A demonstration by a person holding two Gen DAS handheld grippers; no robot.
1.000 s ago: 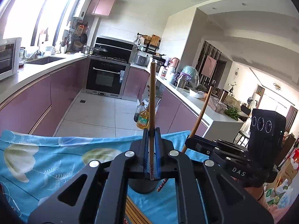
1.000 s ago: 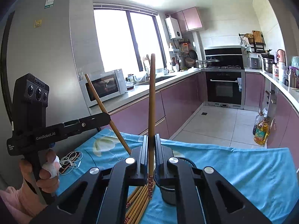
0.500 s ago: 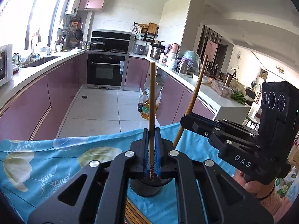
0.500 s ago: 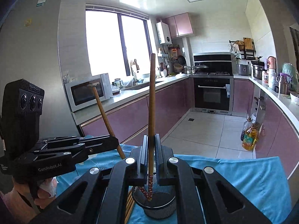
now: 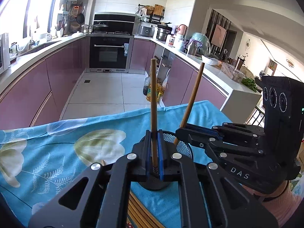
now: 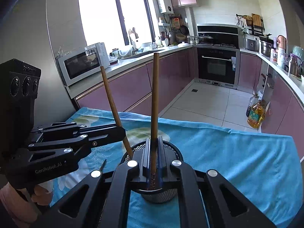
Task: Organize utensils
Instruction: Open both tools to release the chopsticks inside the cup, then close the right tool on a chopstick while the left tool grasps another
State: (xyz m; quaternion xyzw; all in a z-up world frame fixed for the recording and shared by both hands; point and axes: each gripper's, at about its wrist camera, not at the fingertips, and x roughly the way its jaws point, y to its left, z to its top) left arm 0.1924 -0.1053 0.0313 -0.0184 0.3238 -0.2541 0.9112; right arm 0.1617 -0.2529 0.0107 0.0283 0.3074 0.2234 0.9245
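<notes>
left claw [image 6: 121, 131]: "GenRobot.AI" | right claw [image 5: 182, 133]: "DAS" | both clamp chopsticks

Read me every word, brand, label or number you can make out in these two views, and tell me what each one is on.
"DAS": side of the right hand-held gripper.
"GenRobot.AI": side of the left hand-held gripper.
Raised lettering on the left camera housing: too dark to read.
Oven door sticker, oil bottle label, water heater panel: too small to read.
</notes>
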